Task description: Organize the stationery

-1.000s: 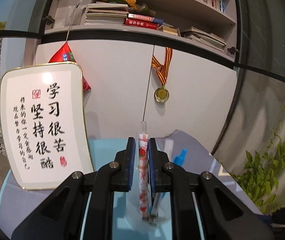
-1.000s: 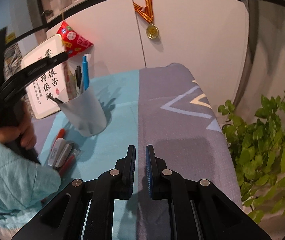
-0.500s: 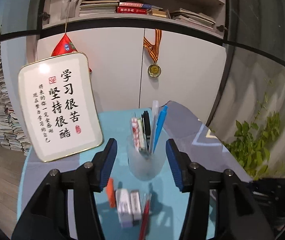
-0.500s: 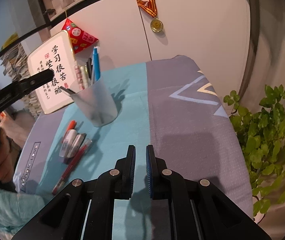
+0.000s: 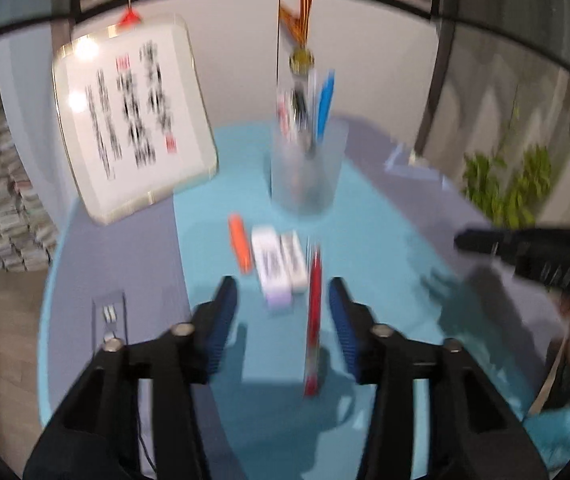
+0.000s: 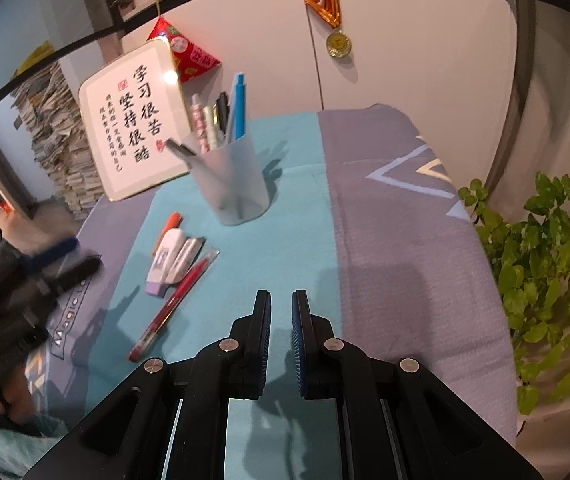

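A translucent pen cup [image 6: 231, 186] stands on the teal cloth with several pens in it, among them a blue pen [image 6: 239, 106]; it shows blurred in the left wrist view [image 5: 305, 172]. In front of it lie an orange marker [image 5: 241, 246], two white erasers [image 5: 273, 264] and a red pen [image 5: 313, 320]. My left gripper [image 5: 283, 320] is open and empty, low over the red pen and the erasers. My right gripper [image 6: 281, 320] is shut and empty, above the cloth right of the red pen [image 6: 175, 304].
A framed calligraphy board [image 6: 133, 120] leans behind the cup at the left. A medal [image 6: 339, 44] hangs on the white cabinet. A green plant [image 6: 545, 256] stands past the table's right edge. Stacked papers [image 6: 57, 140] are at the left.
My left gripper let go of the patterned pen into the cup, opened, drew back and moved down toward the loose items. My right gripper stayed shut and shifted slightly.
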